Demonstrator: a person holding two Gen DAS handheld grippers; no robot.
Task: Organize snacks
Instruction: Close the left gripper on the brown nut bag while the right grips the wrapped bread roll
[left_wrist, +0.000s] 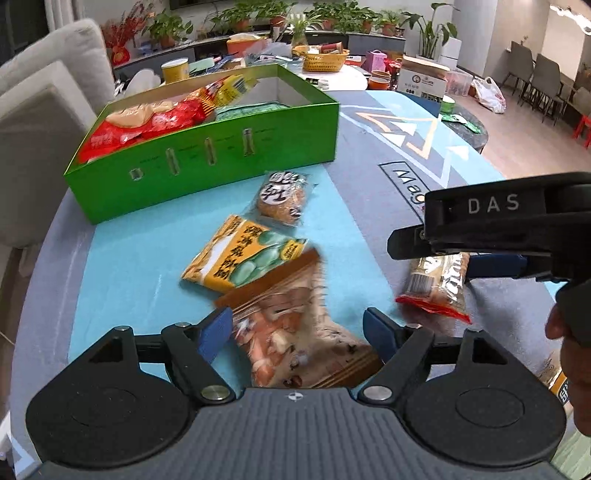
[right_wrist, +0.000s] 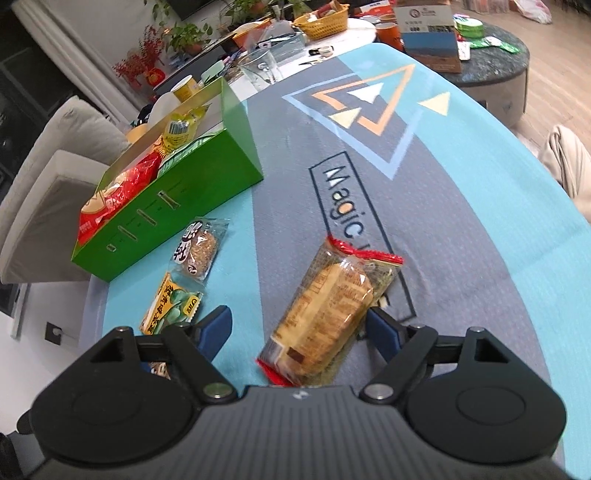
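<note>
1. Left wrist view: left gripper (left_wrist: 295, 328) has its jaws spread wide around a brown clear-window snack bag (left_wrist: 291, 325). Neither blue pad presses it, so it is not gripped. The bag lies on the tablecloth (left_wrist: 122, 258) near the near edge, its top overlapping a yellow bean packet (left_wrist: 245, 254).
2. Same view: right gripper (left_wrist: 436, 254) is seen side-on at the right edge, over a red-ended cracker pack (left_wrist: 436, 284). Jaw spacing cannot be read from here.
3. Same view: green box (left_wrist: 207, 162) stands toward the far left corner of the cloth and already holds several red, yellow and green packets. A round sesame cake packet (left_wrist: 282, 199) lies just in front of its near wall.
4. Right wrist view: right gripper (right_wrist: 299, 328) has its jaws wide. The cracker pack (right_wrist: 325, 314) lies between them; the right pad looks to be touching it, the left pad is well clear. It is not clamped.
5. Same view: green box (right_wrist: 177, 206) is at the left edge, with the sesame cake packet (right_wrist: 199, 247) and the bean packet (right_wrist: 171, 306) before it.
6. Step judged: pre-grasp on both sides. Next move: close each pair of jaws on its pack, lift, and carry it leftward into the box.
7. Count: loose snacks on the cloth, four; boxes, one; grippers, two.
</note>
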